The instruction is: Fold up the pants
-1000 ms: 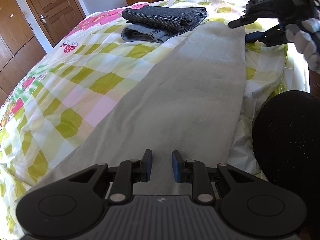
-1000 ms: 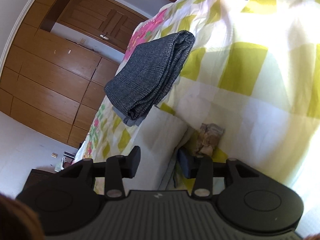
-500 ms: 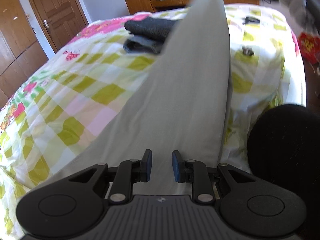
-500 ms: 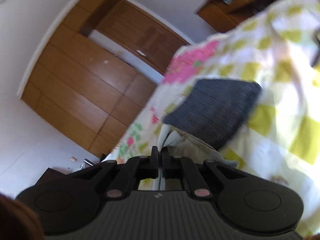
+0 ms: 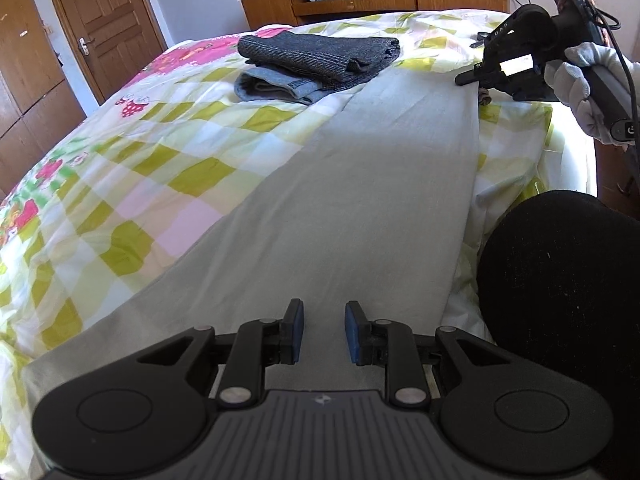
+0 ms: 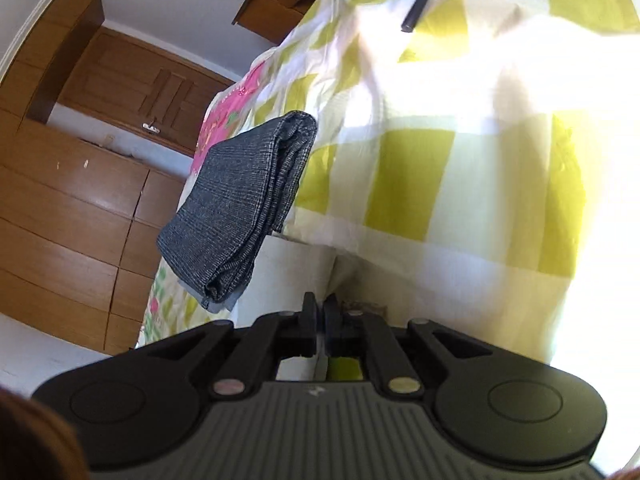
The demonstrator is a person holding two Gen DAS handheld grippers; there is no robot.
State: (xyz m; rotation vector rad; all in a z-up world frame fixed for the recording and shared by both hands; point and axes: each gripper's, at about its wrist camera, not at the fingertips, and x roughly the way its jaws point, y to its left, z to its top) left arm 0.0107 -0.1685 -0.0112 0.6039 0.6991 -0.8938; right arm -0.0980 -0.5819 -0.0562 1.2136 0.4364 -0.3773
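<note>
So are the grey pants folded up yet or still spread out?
Spread out: the grey pants lie flat in one long strip along the bed, unlike the folded stack beyond them.

The pale grey pants [image 5: 360,200] are laid out flat and lengthwise on the checked bedspread, running from the bottom left of the left wrist view to its upper right. The cloth is smooth, with faint creases. In the right wrist view only the far end [image 6: 288,276] is seen, at lower centre.
</note>
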